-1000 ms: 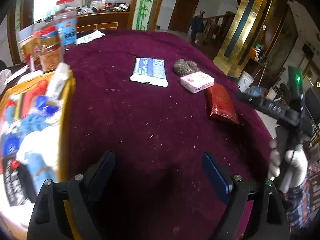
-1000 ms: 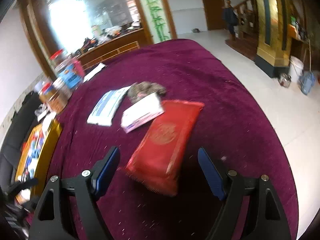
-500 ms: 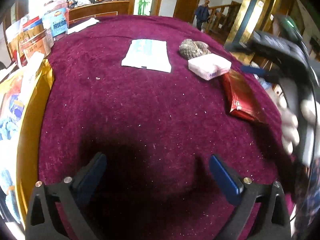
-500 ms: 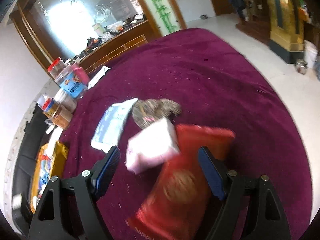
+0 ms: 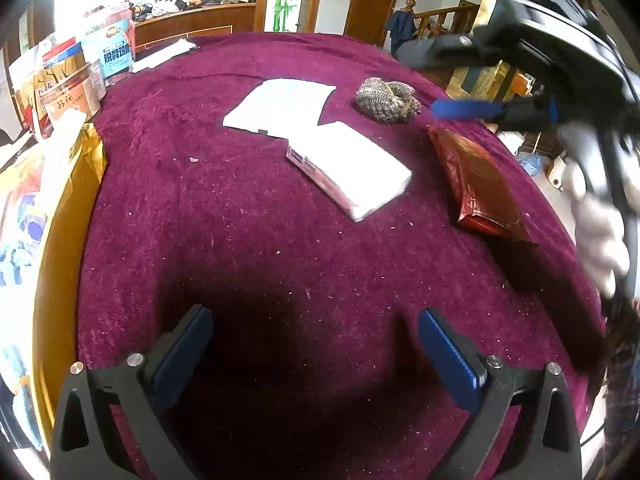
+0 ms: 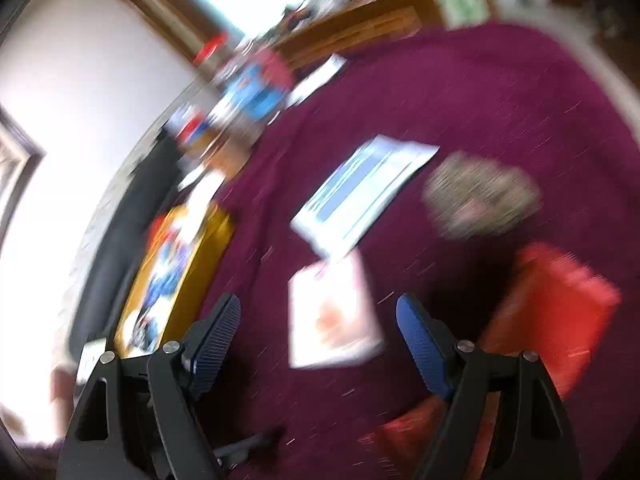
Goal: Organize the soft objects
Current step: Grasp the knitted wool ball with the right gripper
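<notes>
On the purple tablecloth (image 5: 248, 248) lie a white and pink tissue pack (image 5: 352, 168), a flat white and blue packet (image 5: 280, 106), a grey knitted bundle (image 5: 386, 100) and a red packet (image 5: 478, 184). My left gripper (image 5: 316, 352) is open and empty, low over bare cloth in front of them. My right gripper (image 6: 320, 332) is open and empty, hovering over the tissue pack (image 6: 334, 316); its view is blurred. The right gripper also shows at the upper right of the left wrist view (image 5: 472, 108), above the red packet.
A yellow tray (image 5: 60, 224) holding blue, red and white soft items sits at the left edge; it also shows in the right wrist view (image 6: 176, 280). Jars and snack boxes (image 5: 92, 68) stand at the back left. The table edge curves off at the right.
The left gripper moved forward toward the packs. The right gripper swung left from the red packet to over the tissue pack, still moving fast. Both stayed open.
</notes>
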Action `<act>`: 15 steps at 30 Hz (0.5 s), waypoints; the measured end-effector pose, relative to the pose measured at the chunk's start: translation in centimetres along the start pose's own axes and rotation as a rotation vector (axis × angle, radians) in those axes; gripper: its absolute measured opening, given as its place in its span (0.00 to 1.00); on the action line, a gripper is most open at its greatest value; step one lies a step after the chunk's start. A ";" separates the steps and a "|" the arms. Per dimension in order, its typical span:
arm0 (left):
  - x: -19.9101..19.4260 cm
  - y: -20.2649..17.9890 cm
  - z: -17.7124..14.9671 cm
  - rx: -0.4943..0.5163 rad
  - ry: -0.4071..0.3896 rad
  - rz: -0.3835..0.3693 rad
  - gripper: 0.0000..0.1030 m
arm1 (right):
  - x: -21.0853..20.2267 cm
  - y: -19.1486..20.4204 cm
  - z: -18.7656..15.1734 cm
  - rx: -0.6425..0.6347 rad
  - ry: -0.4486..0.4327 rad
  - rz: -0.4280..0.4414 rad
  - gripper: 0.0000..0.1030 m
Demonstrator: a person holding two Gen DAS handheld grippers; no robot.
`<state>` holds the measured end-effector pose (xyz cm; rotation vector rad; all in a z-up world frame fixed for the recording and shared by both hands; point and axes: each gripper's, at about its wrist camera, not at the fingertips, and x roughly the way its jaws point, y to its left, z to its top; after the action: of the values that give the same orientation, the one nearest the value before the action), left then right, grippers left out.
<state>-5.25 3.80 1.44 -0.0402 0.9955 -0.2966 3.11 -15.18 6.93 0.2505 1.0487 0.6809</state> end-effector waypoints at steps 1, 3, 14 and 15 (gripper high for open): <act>0.0 0.0 0.0 -0.002 -0.001 -0.001 0.99 | -0.8 -0.3 0.5 0.015 -0.034 -0.055 0.77; -0.1 0.1 -0.1 -0.007 -0.005 -0.005 0.99 | -1.7 -1.3 1.8 0.049 -0.100 -0.258 0.77; -0.2 0.1 -0.2 -0.019 -0.015 -0.008 0.99 | 5.7 -4.4 5.9 0.050 0.020 -0.566 0.64; -0.2 0.1 -0.2 -0.019 -0.015 -0.009 0.99 | 5.9 -4.5 6.0 0.053 0.022 -0.560 0.64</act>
<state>-5.54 3.93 1.49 -0.0643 0.9837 -0.2943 11.92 -14.19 3.41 -0.0116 1.0939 0.1511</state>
